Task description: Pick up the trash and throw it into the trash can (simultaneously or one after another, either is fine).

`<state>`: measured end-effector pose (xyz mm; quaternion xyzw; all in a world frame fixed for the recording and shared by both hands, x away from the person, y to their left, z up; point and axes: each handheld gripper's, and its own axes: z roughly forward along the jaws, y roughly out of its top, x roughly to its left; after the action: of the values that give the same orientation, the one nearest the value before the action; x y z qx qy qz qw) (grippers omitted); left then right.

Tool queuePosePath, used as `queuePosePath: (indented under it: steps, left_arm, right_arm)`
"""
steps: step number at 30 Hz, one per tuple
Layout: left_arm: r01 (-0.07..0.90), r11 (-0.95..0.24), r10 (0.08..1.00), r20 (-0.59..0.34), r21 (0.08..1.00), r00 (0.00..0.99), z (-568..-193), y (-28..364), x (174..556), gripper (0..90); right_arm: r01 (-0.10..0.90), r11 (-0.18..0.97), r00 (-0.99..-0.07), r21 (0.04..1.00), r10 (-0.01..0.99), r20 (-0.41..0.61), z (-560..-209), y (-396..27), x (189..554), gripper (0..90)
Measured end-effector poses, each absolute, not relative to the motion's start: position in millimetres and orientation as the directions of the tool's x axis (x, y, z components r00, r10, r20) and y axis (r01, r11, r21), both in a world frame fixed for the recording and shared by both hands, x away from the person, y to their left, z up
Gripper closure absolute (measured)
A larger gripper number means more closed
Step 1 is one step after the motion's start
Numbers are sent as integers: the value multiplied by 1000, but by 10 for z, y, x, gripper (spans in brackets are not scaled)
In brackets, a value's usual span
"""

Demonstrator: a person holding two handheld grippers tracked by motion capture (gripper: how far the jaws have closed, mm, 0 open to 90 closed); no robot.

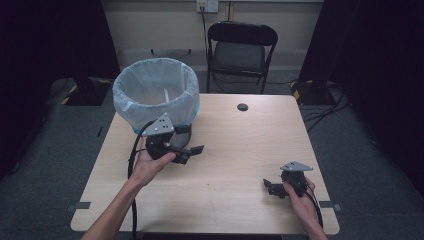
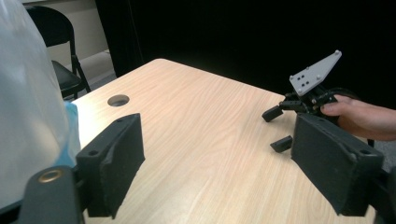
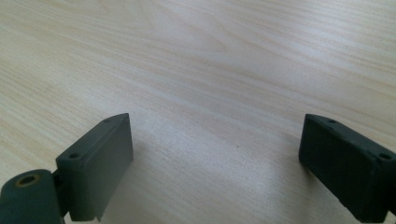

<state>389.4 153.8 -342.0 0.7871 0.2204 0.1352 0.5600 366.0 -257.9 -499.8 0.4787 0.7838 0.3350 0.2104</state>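
A round bin lined with a translucent plastic bag (image 1: 155, 92) stands on the wooden table (image 1: 240, 150) at its back left; the bag (image 2: 23, 102) fills the left edge of the left gripper view. My left gripper (image 1: 192, 141) hovers just in front of the bin, pointing right, jaws wide apart with nothing between them (image 2: 217, 140). My right gripper (image 1: 269, 187) rests low near the table's front right, pointing left, and it also stands open over bare wood (image 3: 215, 135). From the left gripper view, the right gripper (image 2: 276, 129) appears farther off in a hand.
A cable hole (image 1: 242, 107) sits near the table's back edge. A black folding chair (image 1: 240, 50) stands behind the table. Dark curtains hang at both sides, and cables lie on the floor at the right (image 1: 325, 107).
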Motion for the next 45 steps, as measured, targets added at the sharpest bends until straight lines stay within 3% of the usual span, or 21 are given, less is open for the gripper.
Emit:
queuePosePath:
  steps: [5,14,24,34,45]
  left_arm:
    - [213,-301,491,-41,930,870,-3570,1550,3856,158]
    - [249,-367,563,1,896,827,-3893,1627,3793,159]
    - [369,-418,603,-50,830,796,-4290,1817,3786,161]
    - [472,-455,687,-40,755,726,-4634,2065,3771,177]
    - [512,-514,700,-7,688,714,-4921,1955,3693,176]
  right_arm:
    - [608,318,-454,727,891,-10,-4998,-2579,3660,92]
    - [610,317,-453,726,892,-9,-4997,-2578,3659,92]
    - [609,318,-454,727,891,-9,-4998,-2579,3660,92]
    - [610,317,-453,726,892,-9,-4997,-2579,3659,92]
    - [609,318,-453,727,892,-11,-4997,-2578,3659,93]
